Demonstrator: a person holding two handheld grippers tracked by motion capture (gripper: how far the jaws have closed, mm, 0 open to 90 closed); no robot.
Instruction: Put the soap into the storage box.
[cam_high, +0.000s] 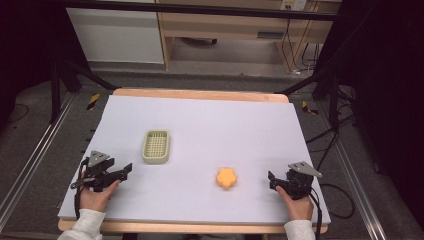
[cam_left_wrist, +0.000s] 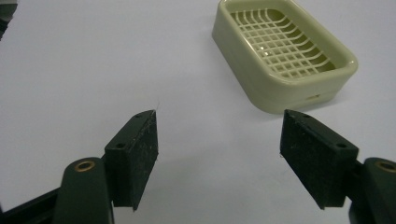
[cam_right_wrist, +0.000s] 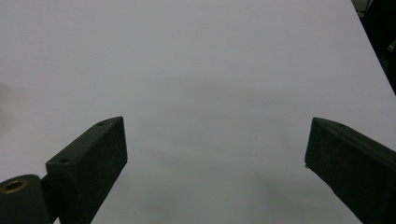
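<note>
A pale green soap dish with a grid bottom lies empty on the left half of the white table sheet. An orange flower-shaped piece rests right of centre, near the front. My left gripper sits at the front left, open, pointing right, just below the dish. In the left gripper view the dish lies ahead and to the right of the open left gripper. My right gripper is at the front right, a little right of the orange piece. In its own view the right gripper is open over bare sheet.
The wooden table edge borders the sheet at the back. Dark frame legs stand at both back corners, cables trail on the floor at right, and a wooden cabinet stands behind.
</note>
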